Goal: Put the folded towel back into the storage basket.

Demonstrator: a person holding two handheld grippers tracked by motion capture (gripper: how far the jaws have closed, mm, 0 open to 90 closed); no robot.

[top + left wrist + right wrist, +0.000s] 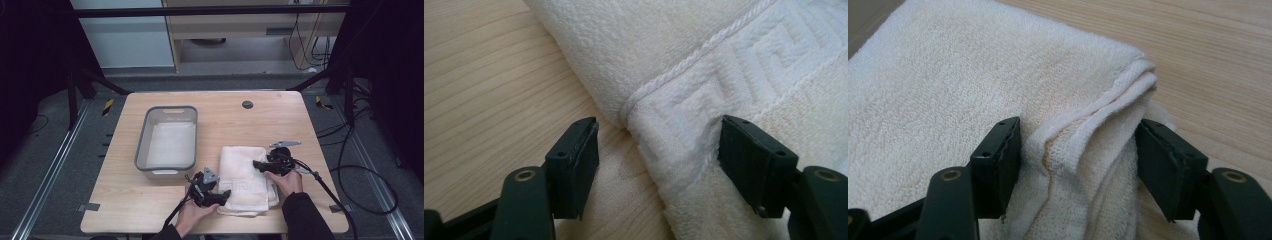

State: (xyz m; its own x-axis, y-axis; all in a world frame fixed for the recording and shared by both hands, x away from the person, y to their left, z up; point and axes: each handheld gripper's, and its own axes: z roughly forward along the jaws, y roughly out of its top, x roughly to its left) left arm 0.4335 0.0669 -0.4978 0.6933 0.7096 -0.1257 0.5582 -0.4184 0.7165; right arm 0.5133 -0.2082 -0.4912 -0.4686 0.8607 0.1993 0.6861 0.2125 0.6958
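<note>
While I straddle the folded towel (246,177) near the table's (150,210) front edge, left gripper (658,145) and right gripper (1078,150) stand spread, nothing pinched. Closing shallow, I risk catching only the top layer, so the fold opens

Light wooden table (150,210), frame centre. Grey bin (141,145) left of centre. Folded white towel (245,172) lower right of centre. Dark round grommet (247,104) near the far edge.
</note>
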